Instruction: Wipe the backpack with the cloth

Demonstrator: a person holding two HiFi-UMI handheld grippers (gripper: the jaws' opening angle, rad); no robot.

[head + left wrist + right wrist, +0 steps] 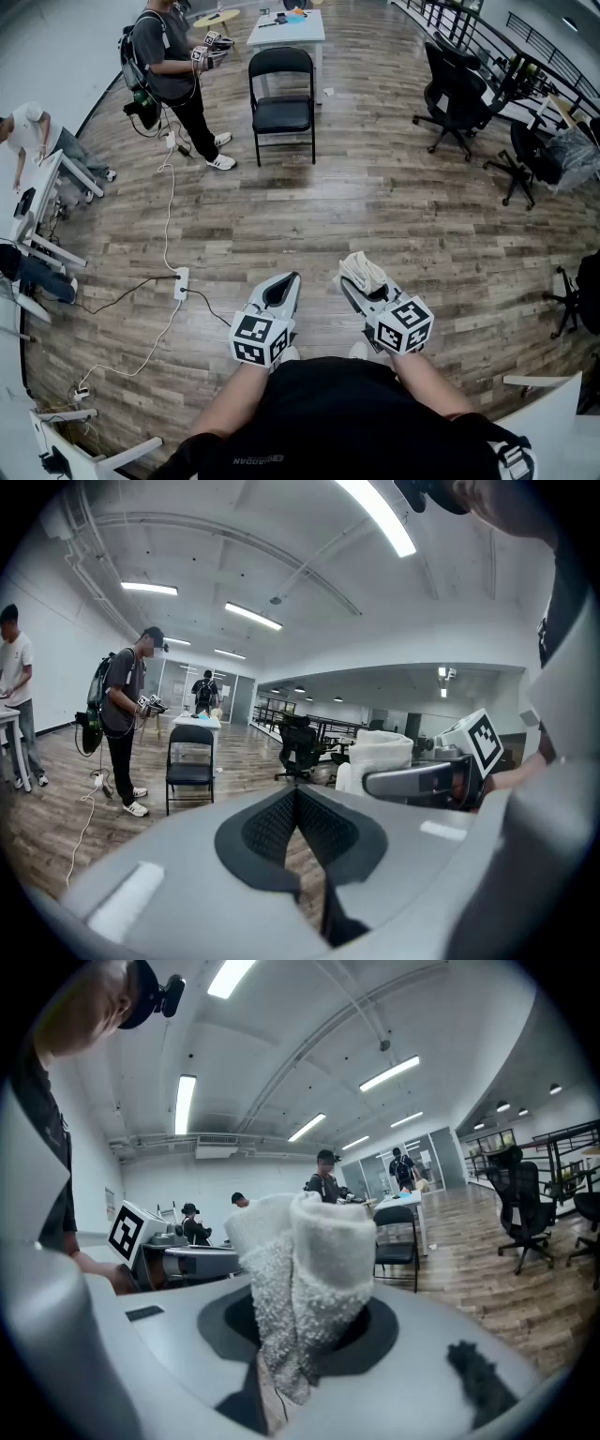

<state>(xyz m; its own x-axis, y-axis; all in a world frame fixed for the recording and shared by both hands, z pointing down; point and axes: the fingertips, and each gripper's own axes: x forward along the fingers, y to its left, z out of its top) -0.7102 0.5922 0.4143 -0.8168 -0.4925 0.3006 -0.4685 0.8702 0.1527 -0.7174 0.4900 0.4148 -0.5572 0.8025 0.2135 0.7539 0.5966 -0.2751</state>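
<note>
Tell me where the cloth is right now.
The white cloth is clamped in the right gripper's jaws, low and right of centre in the head view, just right of the left gripper, above the wood floor.

The cloth's (309,1251) lower end disappears between the jaws of the right gripper (300,1335). In the head view, the hands holding it and the left gripper (292,277) are hidden behind the marker cubes. The items on the far white table (314,33) are too small to tell. At the right, a black chair (589,291) is cut off by the edge.
</note>
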